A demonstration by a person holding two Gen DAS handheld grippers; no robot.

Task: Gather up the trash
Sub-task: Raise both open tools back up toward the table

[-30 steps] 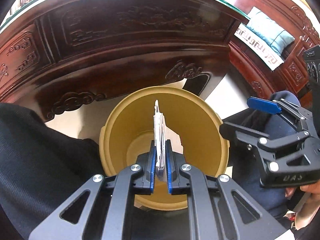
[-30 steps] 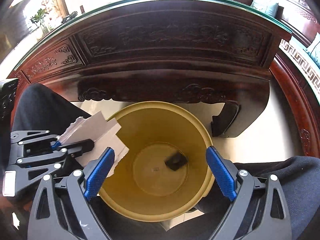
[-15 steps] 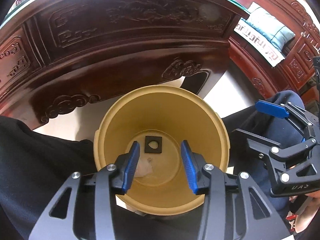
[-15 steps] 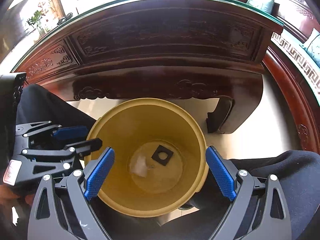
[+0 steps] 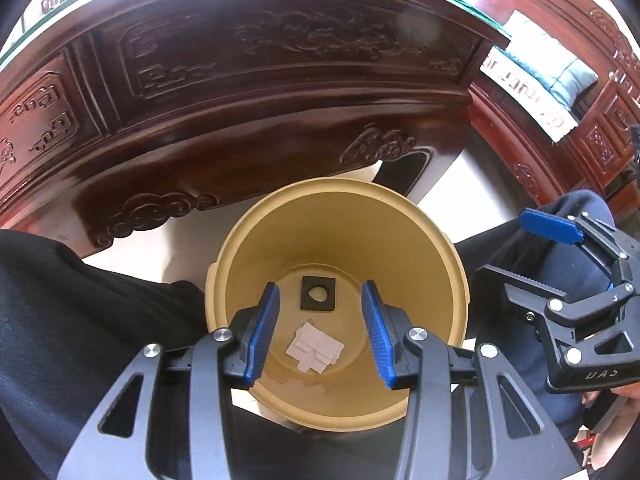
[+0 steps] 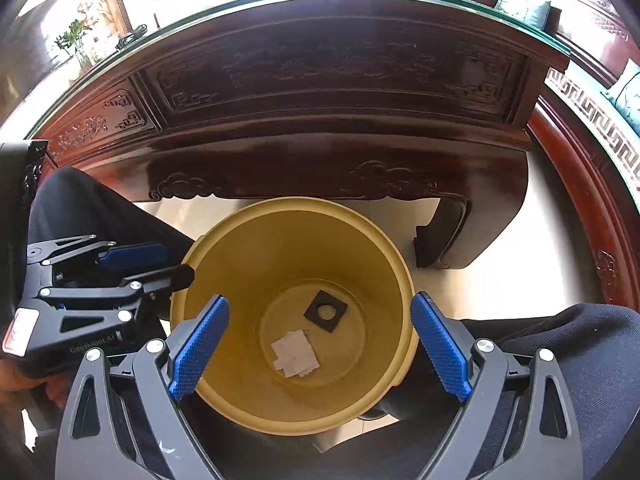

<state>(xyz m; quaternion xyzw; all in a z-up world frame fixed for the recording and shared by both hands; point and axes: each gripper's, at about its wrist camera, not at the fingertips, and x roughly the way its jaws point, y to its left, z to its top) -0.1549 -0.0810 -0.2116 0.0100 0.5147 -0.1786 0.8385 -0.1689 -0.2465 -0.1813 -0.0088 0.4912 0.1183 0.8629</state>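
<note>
We're holding the left hand-held gripper (image 5: pixel 320 334) over the mouth of the yellow bin (image 5: pixel 448 264), and its blue pads (image 5: pixel 262 334) are standing partly apart with nothing between them, so it's released and not touching anything. Right under that gap, the pale scrap of paper (image 5: pixel 316 347) is lying flat on the bin's floor, and a black square piece with a round hole (image 5: pixel 318 294) is sitting just beyond it, near the middle of the bottom. The two bits are close together but not overlapping.

Our right hand-held gripper (image 6: pixel 320 346) is hovering over the same bin from the other side, jaws spread wide and empty, one pad (image 6: pixel 200 344) hanging over the near left rim and the other over the right rim. From this view the paper scrap (image 6: pixel 295 354) is showing between the pads, down on the bin floor, with the black square (image 6: pixel 325 311) just behind it to the right.

Each gripper is showing up at the edge of the other's camera, beside the bin. The bin is standing on a light floor (image 6: pixel 500 280) between our dark-trousered legs (image 5: pixel 80 300). Just past it, a carved dark wood worktop with a glass top (image 6: pixel 320 92) is filling the background, and a red wooden bench with blue cushions (image 5: pixel 560 76) is sitting off to the right.
</note>
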